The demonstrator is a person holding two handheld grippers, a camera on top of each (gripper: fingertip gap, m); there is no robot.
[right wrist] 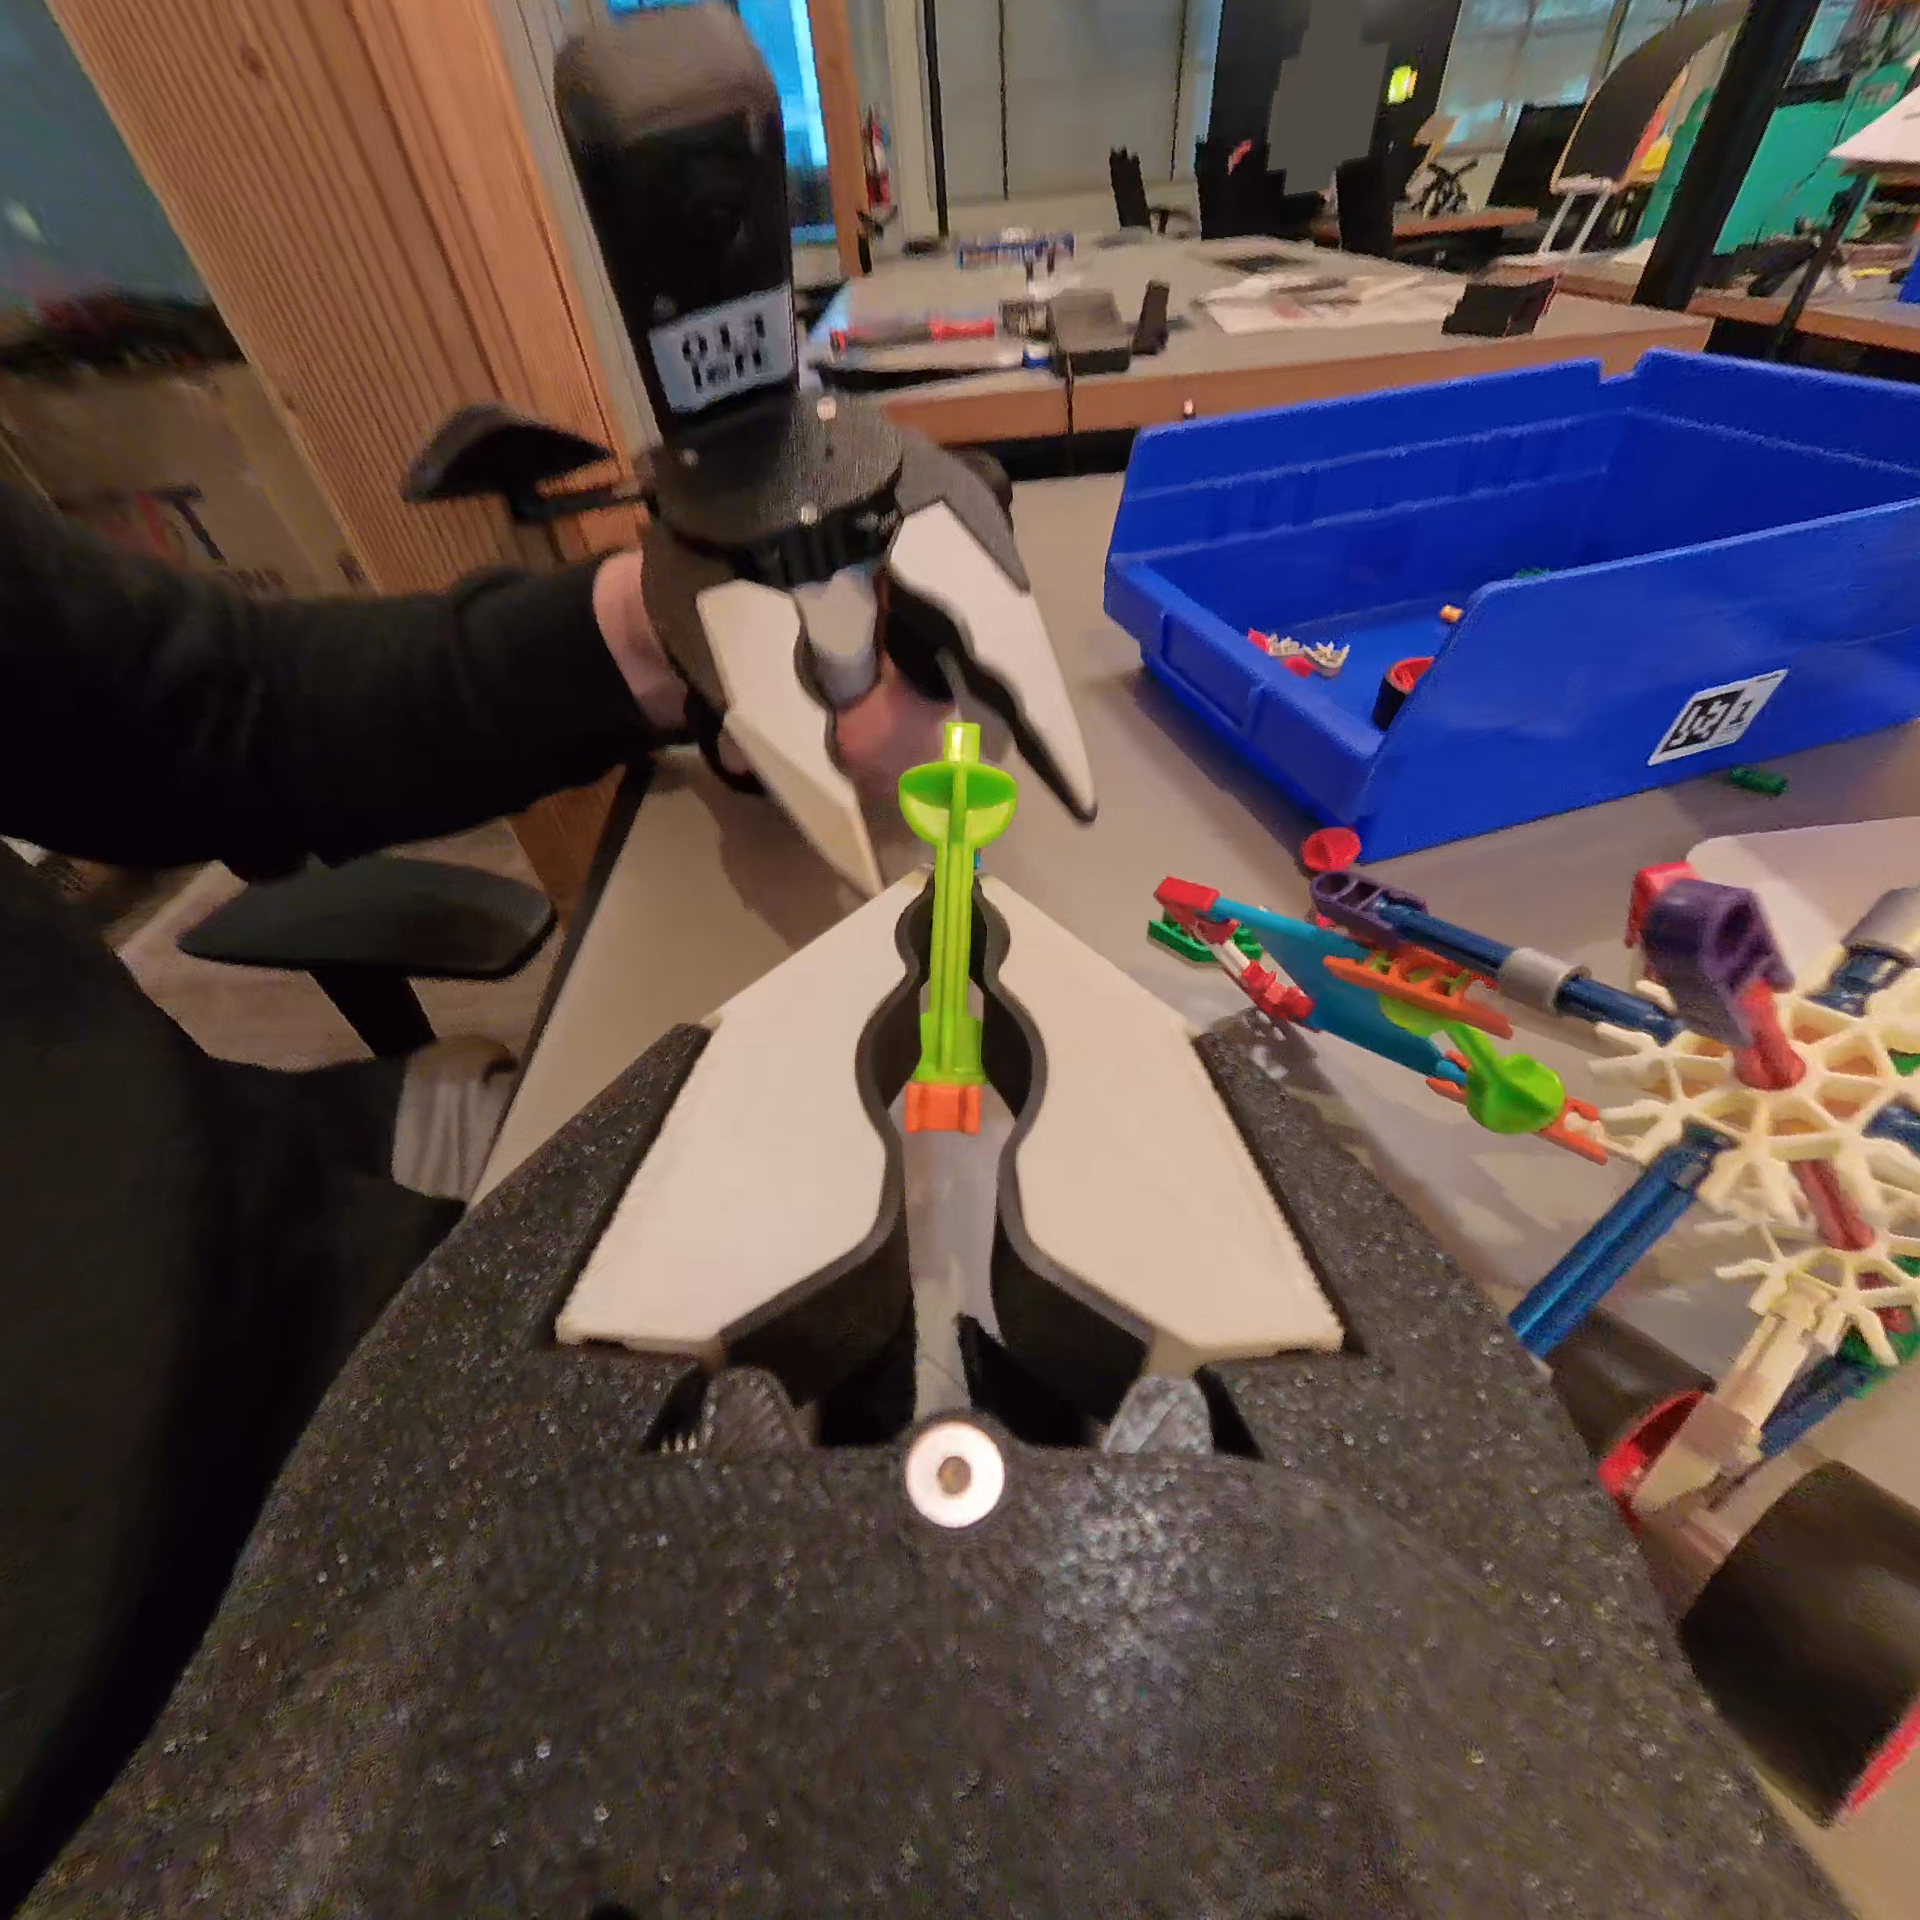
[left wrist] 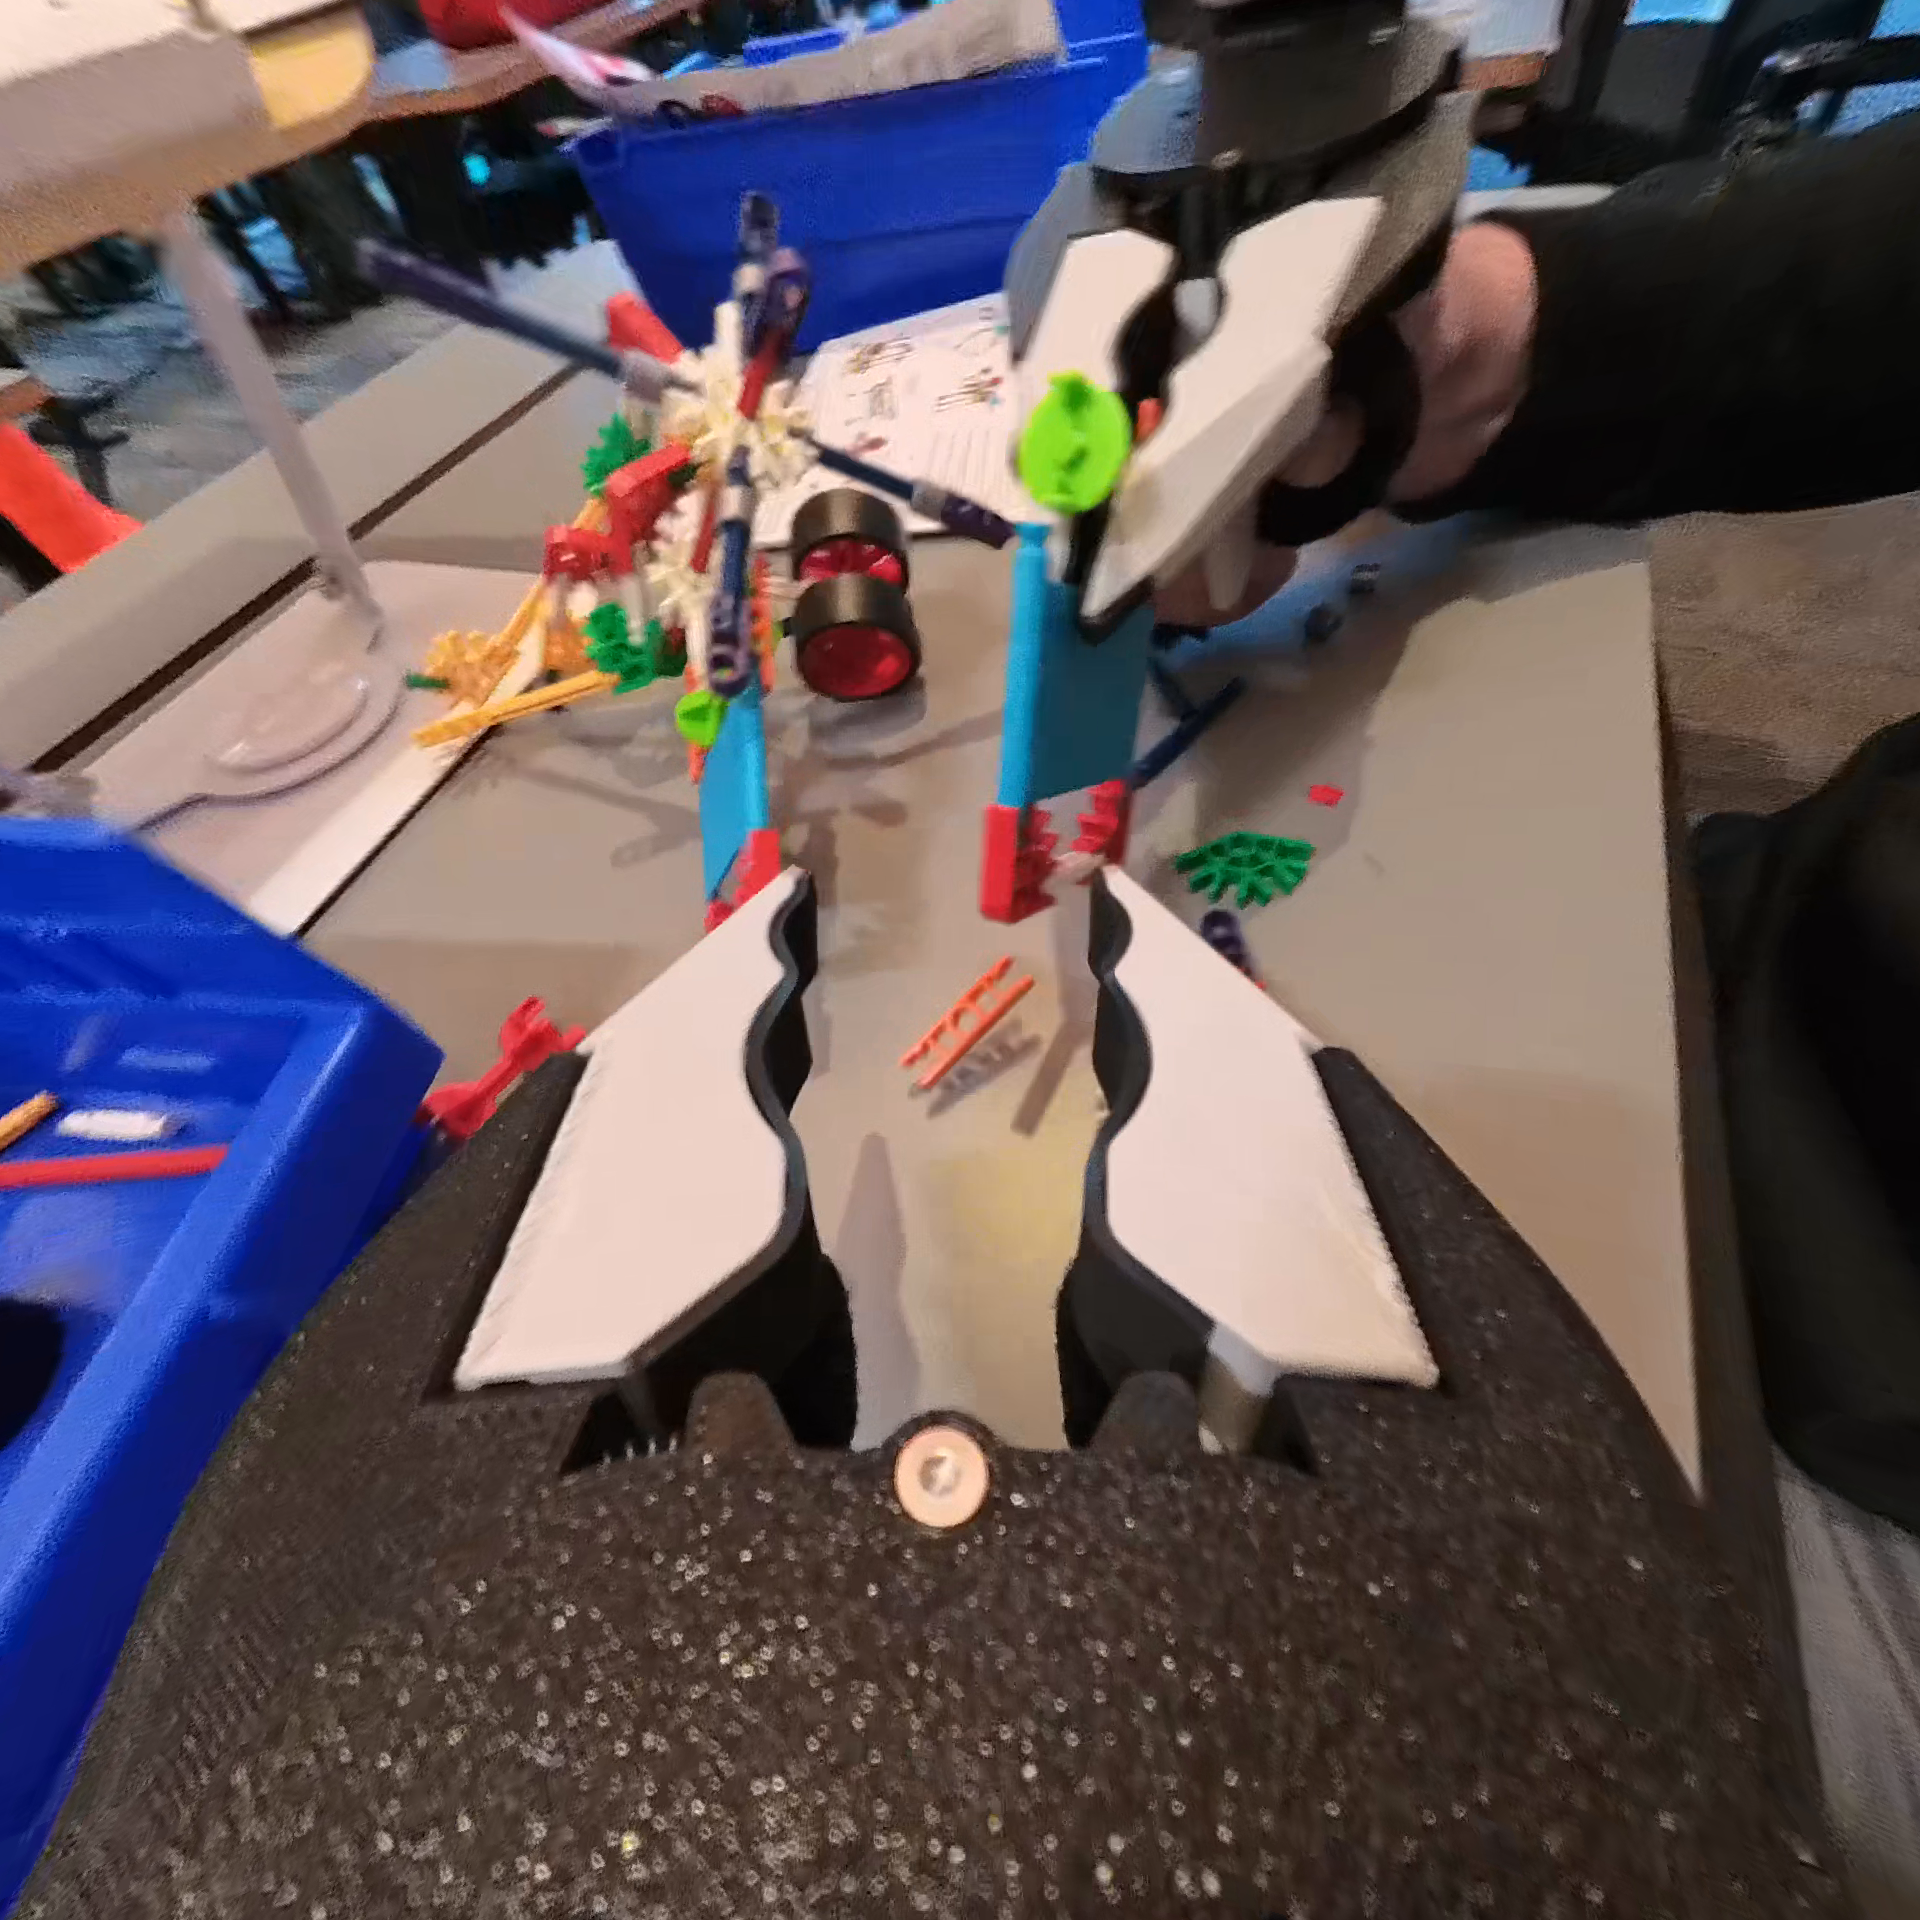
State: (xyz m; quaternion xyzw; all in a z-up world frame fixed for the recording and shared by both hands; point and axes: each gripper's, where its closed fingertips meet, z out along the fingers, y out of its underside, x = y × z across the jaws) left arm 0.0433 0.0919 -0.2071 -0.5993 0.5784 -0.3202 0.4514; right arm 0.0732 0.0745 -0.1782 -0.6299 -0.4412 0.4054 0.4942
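While the left gripper (left wrist: 951,894) gapes, the right gripper (right wrist: 951,888) pinches the green rod (right wrist: 951,935) lengthwise; cap forward.

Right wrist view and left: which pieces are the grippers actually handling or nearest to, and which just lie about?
In hand or nearest:
- right gripper, jaws shut on lime-green plastic rod with disc
- left gripper, jaws open, beside light-blue panel with red connectors

Lying about:
- orange ladder-shaped piece
- green fan connector
- blue plastic bin
- black-and-red wheels
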